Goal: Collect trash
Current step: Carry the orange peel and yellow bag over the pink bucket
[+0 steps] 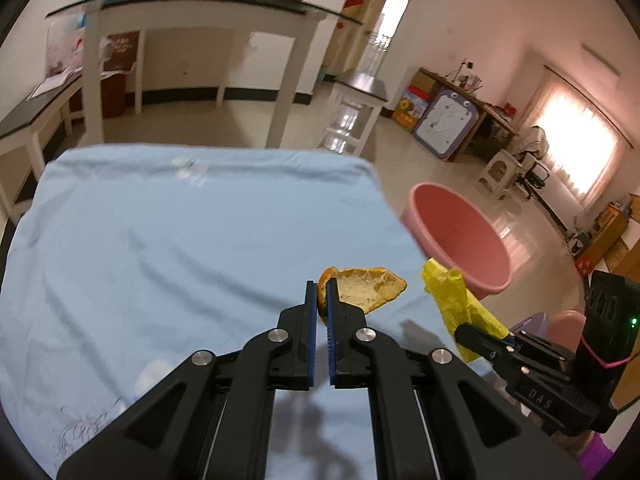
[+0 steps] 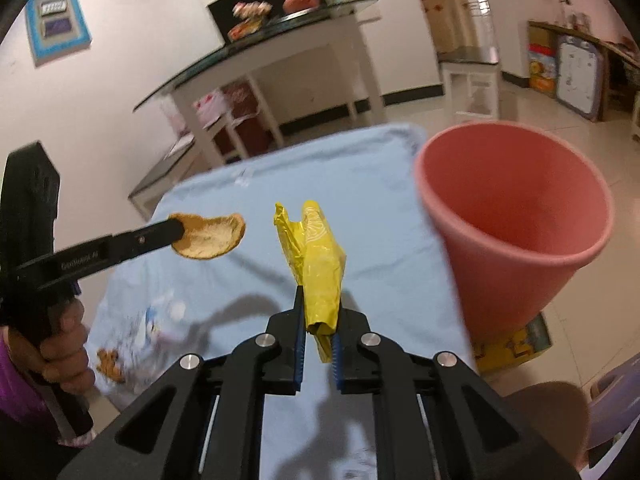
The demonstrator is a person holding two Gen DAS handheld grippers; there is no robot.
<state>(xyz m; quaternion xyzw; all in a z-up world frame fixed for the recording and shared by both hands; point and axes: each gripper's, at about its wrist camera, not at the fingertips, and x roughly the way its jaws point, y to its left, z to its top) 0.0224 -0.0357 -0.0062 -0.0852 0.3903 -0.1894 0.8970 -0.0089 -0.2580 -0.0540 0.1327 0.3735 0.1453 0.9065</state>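
Observation:
My left gripper is shut on a piece of orange peel, held a little above the light blue cloth; the peel's pale inside faces the camera. From the right wrist view the same peel hangs at the tip of the left gripper. My right gripper is shut on a crumpled yellow plastic wrapper, which sticks up from between the pads. The wrapper also shows at the right in the left wrist view. A pink tub stands just past the cloth's right edge.
A person's hand grips the left tool's handle. Small scraps lie on the cloth near its left corner. White tables with glass tops, a narrow stand, stools and boxes fill the tiled room beyond.

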